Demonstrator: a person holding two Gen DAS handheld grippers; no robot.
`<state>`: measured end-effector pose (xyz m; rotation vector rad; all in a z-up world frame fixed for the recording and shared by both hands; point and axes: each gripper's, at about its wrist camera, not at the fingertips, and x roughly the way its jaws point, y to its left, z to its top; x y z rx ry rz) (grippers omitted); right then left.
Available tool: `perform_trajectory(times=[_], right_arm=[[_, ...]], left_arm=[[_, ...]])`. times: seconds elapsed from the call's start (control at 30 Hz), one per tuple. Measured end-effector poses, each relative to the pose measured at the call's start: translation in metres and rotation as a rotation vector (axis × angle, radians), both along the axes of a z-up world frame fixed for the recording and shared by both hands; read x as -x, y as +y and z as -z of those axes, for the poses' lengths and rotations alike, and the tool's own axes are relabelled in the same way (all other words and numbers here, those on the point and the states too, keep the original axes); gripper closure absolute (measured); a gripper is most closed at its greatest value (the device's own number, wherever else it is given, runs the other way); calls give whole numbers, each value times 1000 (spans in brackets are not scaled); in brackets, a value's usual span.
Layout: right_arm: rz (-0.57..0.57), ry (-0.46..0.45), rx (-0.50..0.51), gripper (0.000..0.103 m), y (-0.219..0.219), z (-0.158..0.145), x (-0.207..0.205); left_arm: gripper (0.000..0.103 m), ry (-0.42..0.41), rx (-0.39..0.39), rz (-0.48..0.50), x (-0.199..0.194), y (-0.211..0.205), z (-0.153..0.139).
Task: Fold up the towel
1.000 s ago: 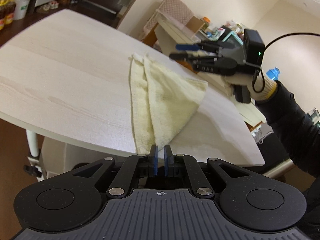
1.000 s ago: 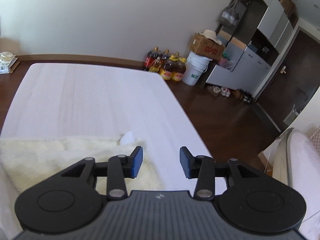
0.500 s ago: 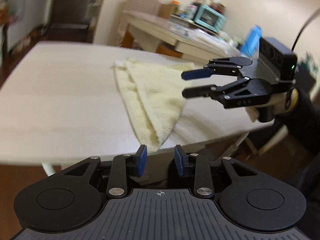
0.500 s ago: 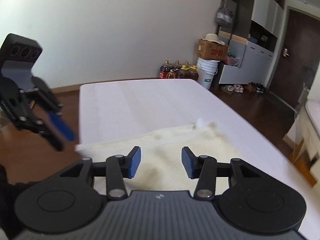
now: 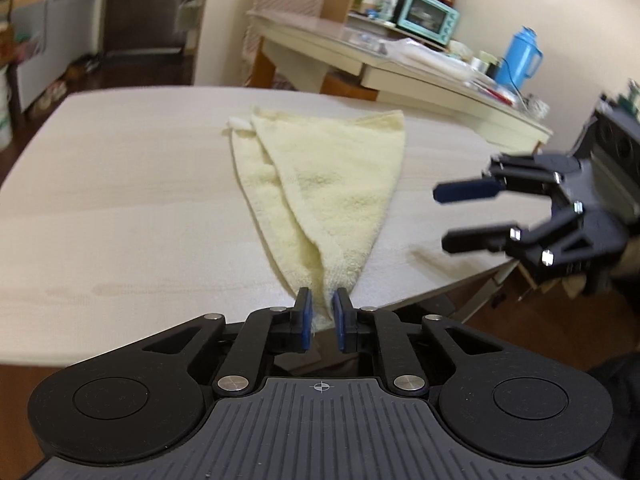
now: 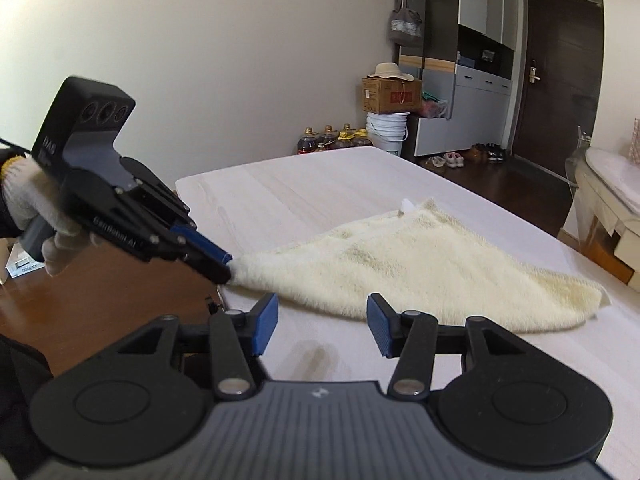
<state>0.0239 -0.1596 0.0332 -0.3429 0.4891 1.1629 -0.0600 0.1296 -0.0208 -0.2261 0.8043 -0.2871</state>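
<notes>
A pale yellow towel [image 5: 332, 184] lies on the light wooden table [image 5: 120, 184], folded into a long triangle whose narrow tip reaches the near edge. My left gripper [image 5: 320, 300] has that tip between its blue pads, and its jaws are closing on it. From the right wrist view the left gripper [image 6: 224, 266] pinches the towel [image 6: 420, 264] at the table's corner. My right gripper [image 5: 440, 216] hovers above the table to the right of the towel. The right gripper [image 6: 322, 316] has its jaws opening, with nothing between them.
A second table behind holds a teal toaster oven [image 5: 428, 22] and a blue flask [image 5: 520, 56]. Across the room, bottles [image 6: 332, 140], a white bucket [image 6: 386, 130] and a cardboard box [image 6: 390, 94] stand by the wall. A gloved hand [image 6: 24, 196] holds the left gripper.
The left gripper opened briefly at the towel's tip and has closed on it again. The right gripper swung away from above the towel to the right, near the table's edge.
</notes>
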Motion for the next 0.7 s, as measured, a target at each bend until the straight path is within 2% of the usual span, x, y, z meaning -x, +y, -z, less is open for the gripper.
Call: perform_trajectory(times=[0.17, 0.33, 0.4, 0.6, 0.63, 0.7], right_arm=[[-49, -70, 44, 50, 0, 10, 27], [-117, -213, 114, 48, 9, 21, 55], [-126, -304, 135, 48, 14, 27, 69], [-120, -437, 134, 43, 38, 37, 83], [-123, -454, 142, 43, 46, 42, 85], [-116, -480, 157, 43, 56, 48, 86]], left_arm=[[99, 71, 146, -7, 4, -8, 5], [98, 104, 248, 6, 7, -16, 3], [98, 84, 236, -10, 10, -12, -3], [97, 44, 154, -110, 26, 13, -16], [96, 41, 143, -117, 28, 14, -17], [87, 35, 119, -127, 33, 17, -18]])
